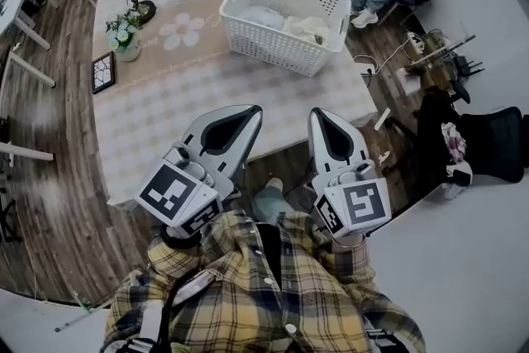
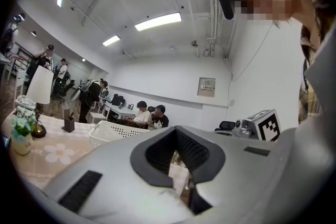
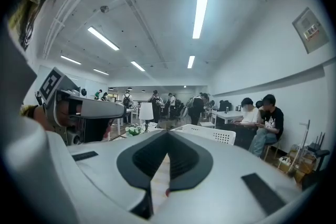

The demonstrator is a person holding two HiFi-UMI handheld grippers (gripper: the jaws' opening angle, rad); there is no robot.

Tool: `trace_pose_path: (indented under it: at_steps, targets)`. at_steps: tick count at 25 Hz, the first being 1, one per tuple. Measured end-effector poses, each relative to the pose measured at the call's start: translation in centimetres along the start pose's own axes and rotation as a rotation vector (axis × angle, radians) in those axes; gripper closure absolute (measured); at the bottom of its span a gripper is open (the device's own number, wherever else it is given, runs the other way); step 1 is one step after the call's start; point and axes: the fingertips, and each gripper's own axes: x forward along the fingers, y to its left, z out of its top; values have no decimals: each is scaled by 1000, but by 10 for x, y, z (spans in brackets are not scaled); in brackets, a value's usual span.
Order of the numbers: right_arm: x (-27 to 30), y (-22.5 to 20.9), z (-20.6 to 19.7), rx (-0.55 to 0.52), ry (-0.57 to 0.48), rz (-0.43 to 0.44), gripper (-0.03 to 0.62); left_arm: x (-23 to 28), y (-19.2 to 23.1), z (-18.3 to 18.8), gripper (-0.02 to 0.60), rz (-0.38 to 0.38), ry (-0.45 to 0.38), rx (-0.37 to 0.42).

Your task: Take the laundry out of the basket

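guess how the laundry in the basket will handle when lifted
Probably floppy: the laundry lies in crumpled heaps. Likely light, so it should drape from a grip. The basket has holed walls that might snag cloth, so it could drag along.

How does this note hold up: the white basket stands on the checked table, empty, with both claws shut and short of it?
Wrong on empty: the head view shows pale laundry lying in the white basket. The rest stands: it is on the checked table, with the left claw and right claw shut, short of it.
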Motion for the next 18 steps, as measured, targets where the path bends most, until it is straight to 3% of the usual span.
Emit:
trace_pose_path:
  at_steps: [8, 18]
  targets:
    - [11, -60, -7, -4, 30, 106, 599, 49, -1, -14, 565, 120, 25, -29]
    - [45, -64, -23, 26, 61, 170, 599, 59, 26, -24, 565, 189, 44, -57]
